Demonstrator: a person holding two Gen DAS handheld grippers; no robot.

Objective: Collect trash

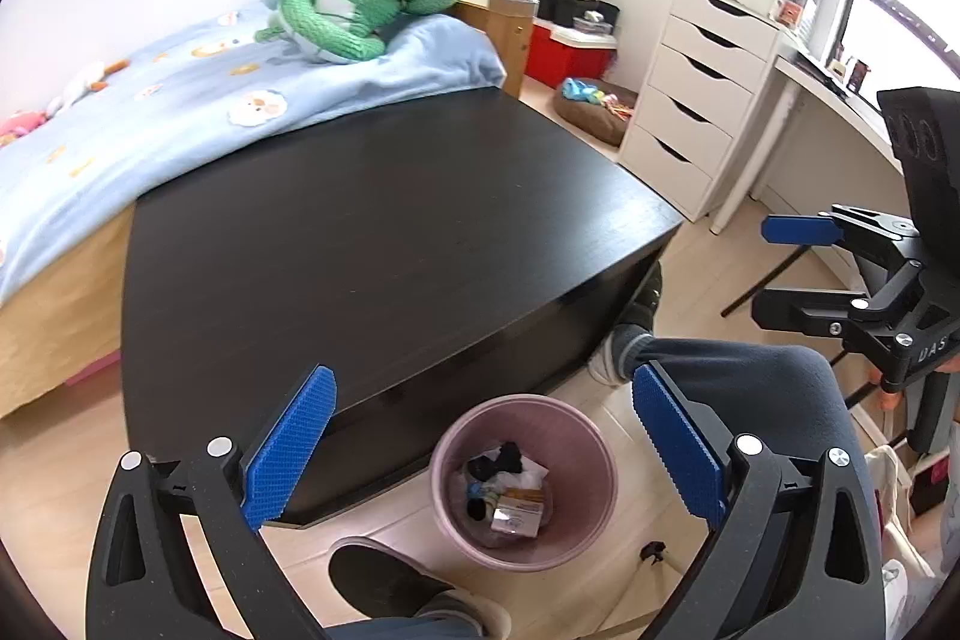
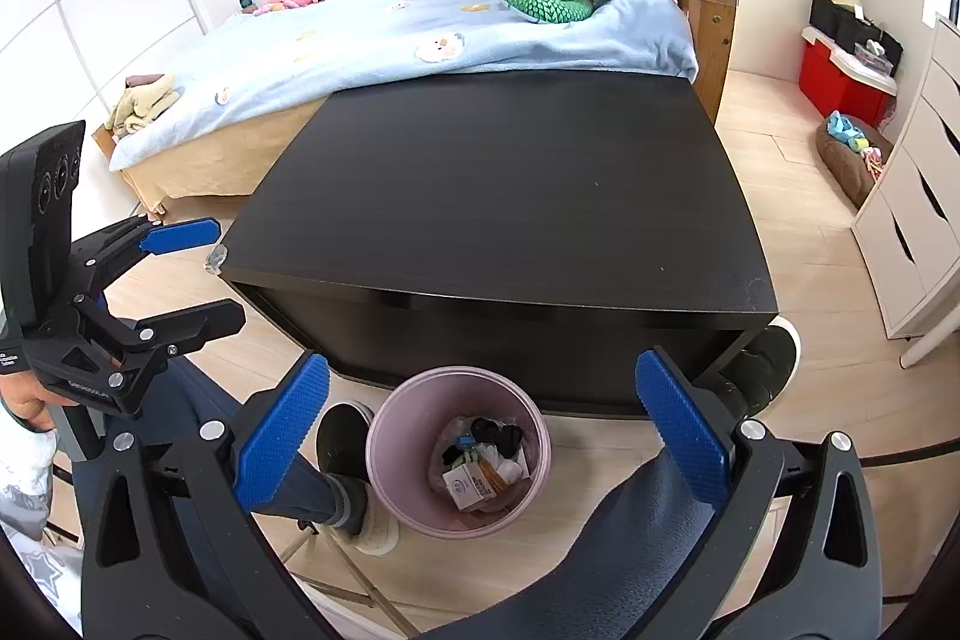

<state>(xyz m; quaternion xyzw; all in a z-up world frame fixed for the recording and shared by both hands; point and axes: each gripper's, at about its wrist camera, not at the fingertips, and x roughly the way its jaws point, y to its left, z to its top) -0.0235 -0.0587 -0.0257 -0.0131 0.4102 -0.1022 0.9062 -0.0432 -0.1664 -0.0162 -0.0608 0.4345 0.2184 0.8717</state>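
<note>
A pink trash bin [image 1: 579, 427] stands on the floor in front of a dark table [image 1: 384, 220]. It holds several pieces of trash [image 1: 510, 496]: a small box, white paper, dark bits. The bin also shows in the right wrist view [image 2: 390, 436] with the trash [image 2: 483, 466] inside. My left gripper [image 1: 480, 451] is open and empty above the bin. My right gripper [image 2: 480, 430] is open and empty above the bin. The right gripper shows in the left wrist view [image 1: 798, 268], the left gripper in the right wrist view [image 2: 198, 274]. The table top [image 2: 510, 196] bears no trash.
A bed with a blue blanket [image 1: 180, 100] and a green plush toy [image 1: 354, 10] lies behind the table. White drawers [image 1: 696, 100] and a desk stand at the right. The person's legs and slippers [image 2: 348, 460] are beside the bin. A red box [image 2: 840, 76] sits on the far floor.
</note>
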